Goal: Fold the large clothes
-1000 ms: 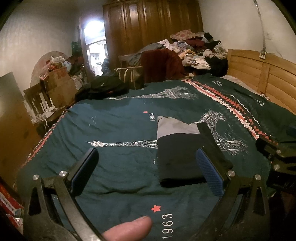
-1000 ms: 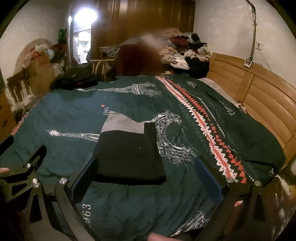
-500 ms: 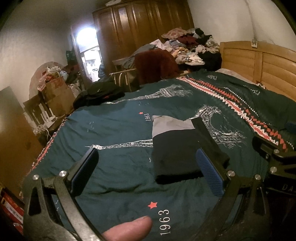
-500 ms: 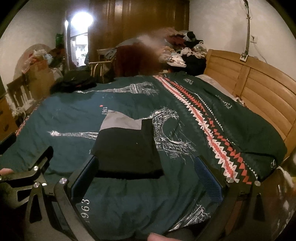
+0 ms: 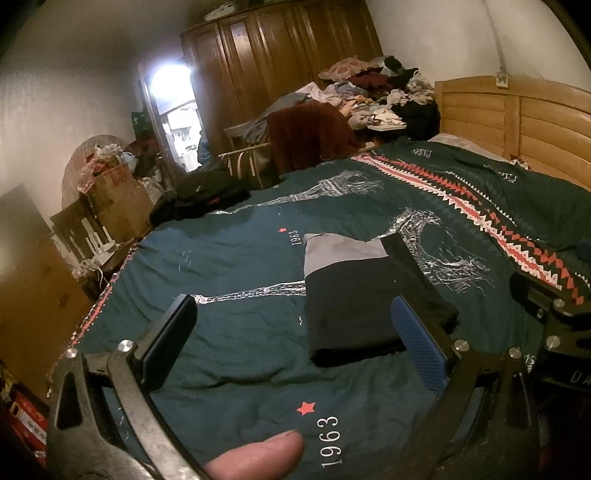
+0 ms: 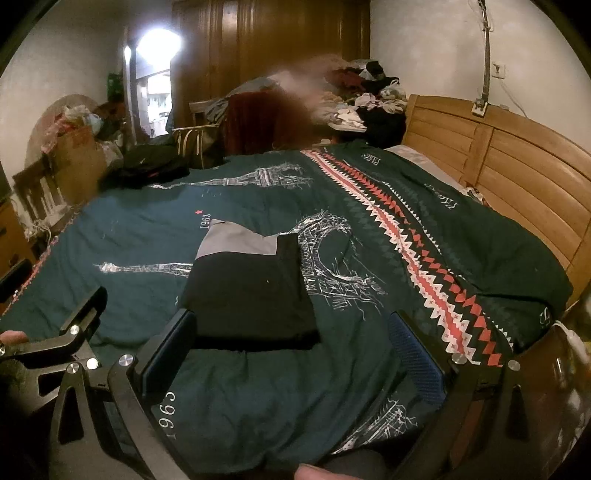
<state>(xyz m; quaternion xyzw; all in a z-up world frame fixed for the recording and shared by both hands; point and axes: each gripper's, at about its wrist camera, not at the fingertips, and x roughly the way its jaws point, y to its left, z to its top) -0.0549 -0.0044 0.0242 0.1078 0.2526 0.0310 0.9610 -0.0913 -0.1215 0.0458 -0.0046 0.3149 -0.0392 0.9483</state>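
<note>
Ahead of both empty, spread-open tools, the folded black-and-grey garment lies lengthwise away on the teal quilted bed, nearer the right tool than the left tool.

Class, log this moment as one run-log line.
garment: folded, flat on bedspread | left gripper: open, empty | right gripper: open, empty

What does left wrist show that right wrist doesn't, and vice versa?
Left wrist only: a thumb tip at the bottom edge and the wardrobe's top.
Right wrist only: the wall socket above the headboard.
Both: the folded black-and-grey garment lying on the teal bedspread, both grippers open and holding nothing.
</note>
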